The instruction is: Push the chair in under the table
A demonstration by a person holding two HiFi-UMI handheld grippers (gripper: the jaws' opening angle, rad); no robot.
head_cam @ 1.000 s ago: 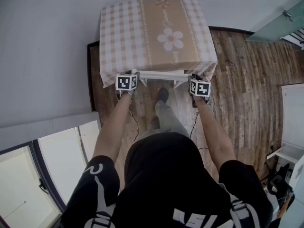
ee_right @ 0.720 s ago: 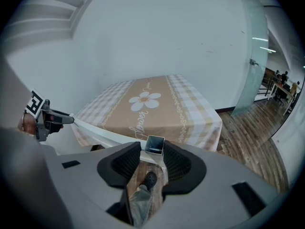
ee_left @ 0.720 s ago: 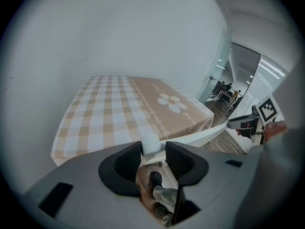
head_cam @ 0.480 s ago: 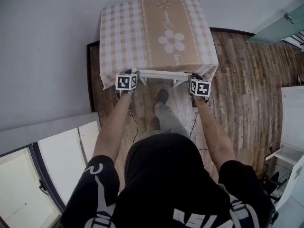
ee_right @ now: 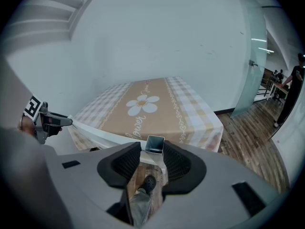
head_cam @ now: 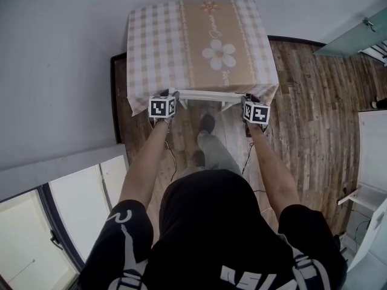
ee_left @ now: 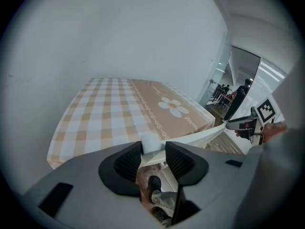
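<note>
The table [head_cam: 163,47] wears a beige checked cloth with a white daisy and stands against the wall. A white chair is tucked mostly beneath it, and only the top rail [head_cam: 208,94] of its back shows at the cloth's near edge. My left gripper [head_cam: 173,96] is shut on the rail's left corner post [ee_left: 151,142]. My right gripper [head_cam: 247,99] is shut on the right corner post [ee_right: 155,144]. In the left gripper view the rail [ee_left: 202,135] runs across to the right gripper [ee_left: 248,124]. In the right gripper view it runs [ee_right: 102,135] to the left gripper [ee_right: 47,120].
The person's legs and dark shoes [head_cam: 207,122] stand just behind the chair on the wood floor [head_cam: 302,107]. A grey wall [head_cam: 60,59] runs along the left. A glass door [head_cam: 357,32] is at the upper right and white furniture [head_cam: 372,138] at the right edge.
Both grippers keep their hold on the chair back. The right gripper and the rail have edged slightly toward the table. Little else differs.
</note>
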